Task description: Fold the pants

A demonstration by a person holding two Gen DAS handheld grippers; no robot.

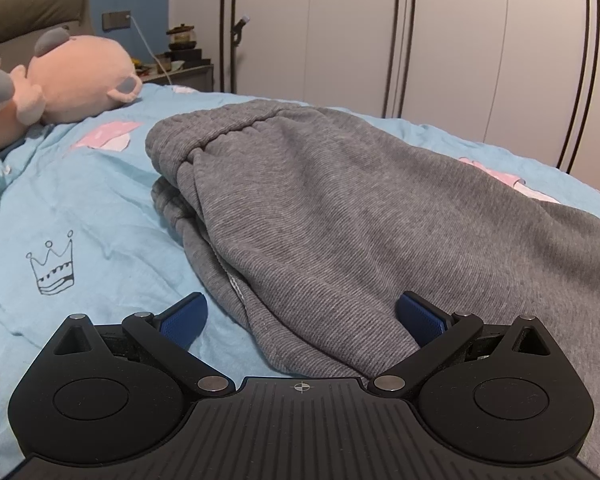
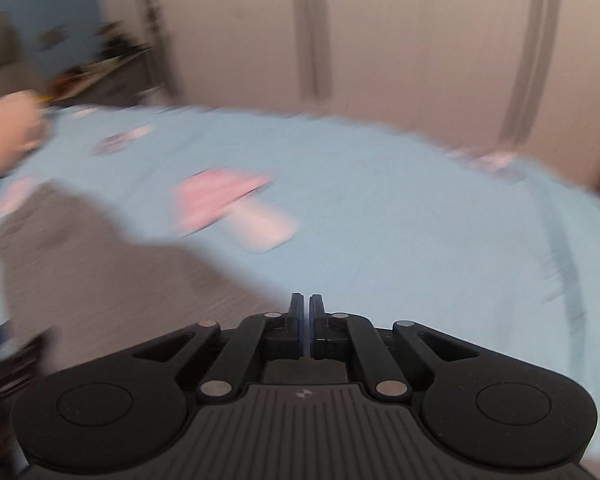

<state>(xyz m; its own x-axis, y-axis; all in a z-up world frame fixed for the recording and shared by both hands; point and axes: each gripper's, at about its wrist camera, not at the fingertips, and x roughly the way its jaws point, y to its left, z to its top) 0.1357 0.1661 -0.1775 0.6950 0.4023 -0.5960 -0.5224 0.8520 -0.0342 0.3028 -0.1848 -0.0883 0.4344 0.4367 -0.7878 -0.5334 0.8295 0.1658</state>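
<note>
Lying across the centre and right of the left wrist view, the grey pants [image 1: 340, 208] are already doubled on the light blue bedsheet [image 1: 80, 208]: the elastic waistband sits at the upper middle of the frame, and a second layer of the same fabric shows beneath the top layer along its left edge. That layering suggests at least one fold is done, most likely leg laid over leg, though the far end of the garment runs out of the lower right of the frame and cannot be checked.

The left gripper [image 1: 302, 320] sits at the bottom centre with its blue pads spread wide, one over bare sheet and the other over the fabric, gripping nothing. The near edge of the pants lies between them.

The right wrist view is heavily smeared. The right gripper [image 2: 305, 312] shows at the lower centre with its pads drawn almost together, only a thin slit between them, and nothing visibly held. The pants appear there only as a grey blur at the left of the frame.

What looks left is shortening the length into a compact stack. A pink plush toy [image 1: 72, 80] rests at the upper left, well apart from the pants.
</note>
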